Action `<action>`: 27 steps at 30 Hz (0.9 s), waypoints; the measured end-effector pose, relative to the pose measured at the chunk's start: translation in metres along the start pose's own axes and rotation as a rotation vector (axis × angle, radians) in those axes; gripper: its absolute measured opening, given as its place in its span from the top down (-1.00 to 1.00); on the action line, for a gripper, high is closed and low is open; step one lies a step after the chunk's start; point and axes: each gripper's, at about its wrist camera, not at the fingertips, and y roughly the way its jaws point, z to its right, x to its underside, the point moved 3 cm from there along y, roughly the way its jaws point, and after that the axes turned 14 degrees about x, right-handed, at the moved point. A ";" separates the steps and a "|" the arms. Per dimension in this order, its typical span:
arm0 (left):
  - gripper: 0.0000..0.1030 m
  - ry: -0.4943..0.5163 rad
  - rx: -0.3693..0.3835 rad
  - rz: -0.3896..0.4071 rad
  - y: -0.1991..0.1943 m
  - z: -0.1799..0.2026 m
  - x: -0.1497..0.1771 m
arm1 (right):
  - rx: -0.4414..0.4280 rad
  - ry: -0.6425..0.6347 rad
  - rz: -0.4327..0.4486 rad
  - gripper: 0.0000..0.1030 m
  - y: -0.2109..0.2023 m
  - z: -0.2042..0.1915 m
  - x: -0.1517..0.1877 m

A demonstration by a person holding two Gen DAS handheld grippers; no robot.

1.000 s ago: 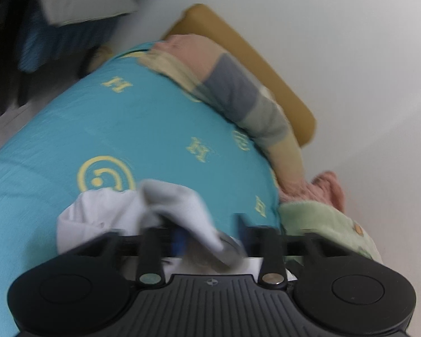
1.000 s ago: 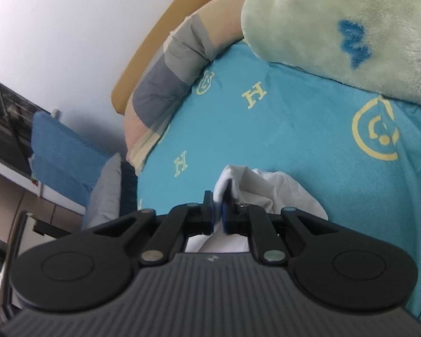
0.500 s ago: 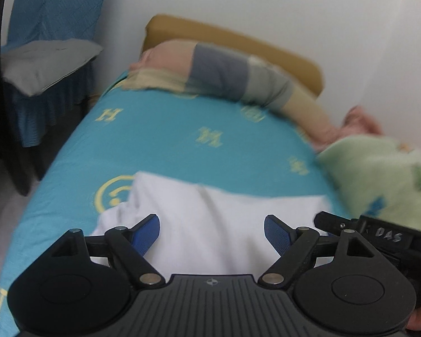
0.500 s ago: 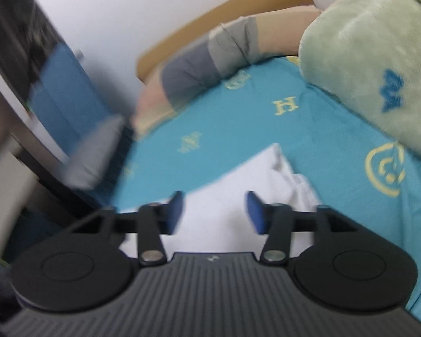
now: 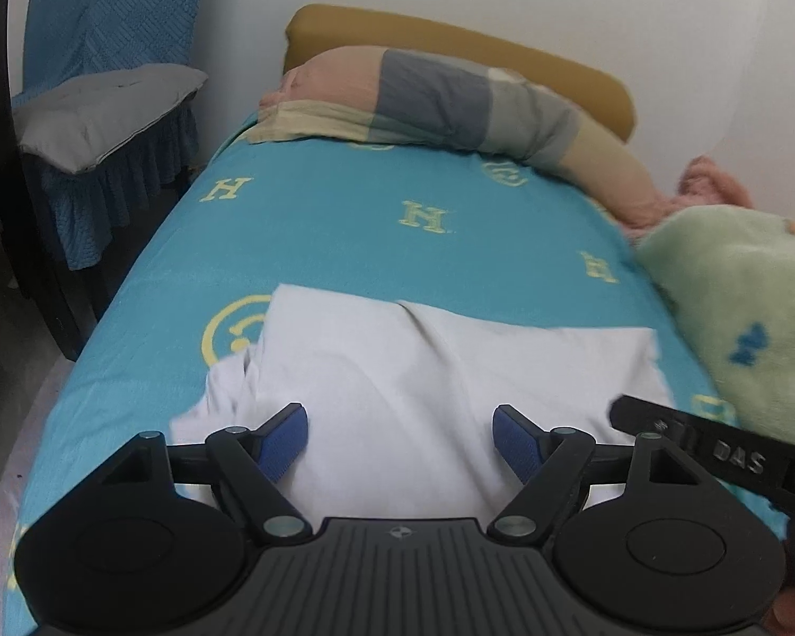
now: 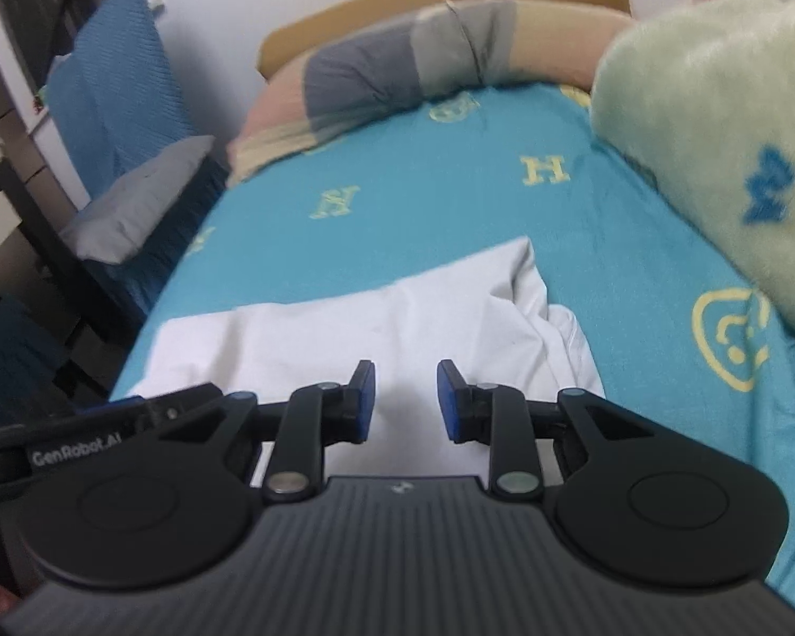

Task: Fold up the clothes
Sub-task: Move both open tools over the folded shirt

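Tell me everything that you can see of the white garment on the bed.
The white garment is plain, thin cloth, spread mostly flat on the turquoise sheet. One end is bunched in folds, with a crease near its far edge. It covers part of a yellow smiley print. Both hand-held grippers, left and right, are open and hold nothing.

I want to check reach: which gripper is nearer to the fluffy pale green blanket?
Right. The right gripper has the fluffy pale green blanket close on its right; the left gripper is farther, beyond the white garment.

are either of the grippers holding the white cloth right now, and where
Neither. The left gripper and right gripper are both open above the white garment, which lies loose on the bed.
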 end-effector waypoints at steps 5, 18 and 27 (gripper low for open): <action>-0.54 0.074 -0.034 -0.011 -0.036 0.024 0.015 | 0.032 -0.011 -0.019 0.44 -0.037 0.001 0.017; -0.53 -0.045 -0.045 -0.074 -0.056 0.022 0.040 | 0.021 0.181 -0.146 0.40 -0.060 0.032 0.046; -0.65 -0.398 0.301 -0.014 -0.087 0.016 0.042 | -0.217 0.767 -0.322 -0.60 -0.080 0.071 0.084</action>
